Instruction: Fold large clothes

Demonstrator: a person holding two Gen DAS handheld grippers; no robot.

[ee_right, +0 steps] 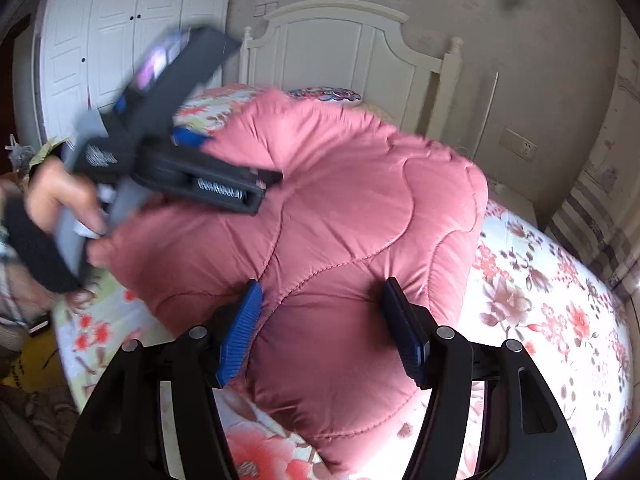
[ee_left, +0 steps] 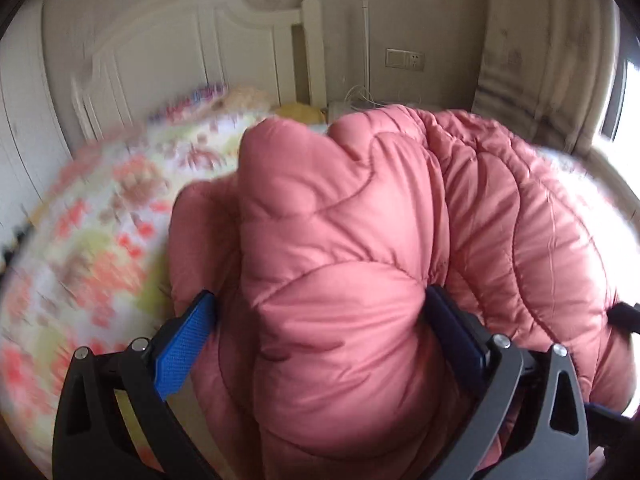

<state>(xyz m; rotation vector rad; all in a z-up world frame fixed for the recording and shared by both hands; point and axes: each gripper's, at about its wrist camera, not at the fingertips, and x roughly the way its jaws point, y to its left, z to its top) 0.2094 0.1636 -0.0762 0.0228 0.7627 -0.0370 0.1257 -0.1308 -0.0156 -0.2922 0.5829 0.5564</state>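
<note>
A puffy pink quilted jacket (ee_left: pixel 340 220) lies bunched on a floral bed sheet (ee_left: pixel 100 248). In the left wrist view my left gripper (ee_left: pixel 320 294) has a thick raised fold of it filling the gap between the blue pads, which press on both sides. The right wrist view shows the jacket (ee_right: pixel 340 200) as a rounded heap, and my right gripper (ee_right: pixel 322 284) pinches its near bulge, with creases running from both pads. A hand (ee_right: pixel 60 196) holds the left gripper (ee_right: pixel 228 156) at the heap's far left edge. The sleeves and collar are hidden.
The bed sheet (ee_right: pixel 540 300) lies bare to the right of the jacket. A white headboard (ee_right: pixel 340 52) stands behind it, with a white wardrobe (ee_right: pixel 112 40) at the left. A curtain (ee_left: pixel 540 60) hangs at the right beside a bright window.
</note>
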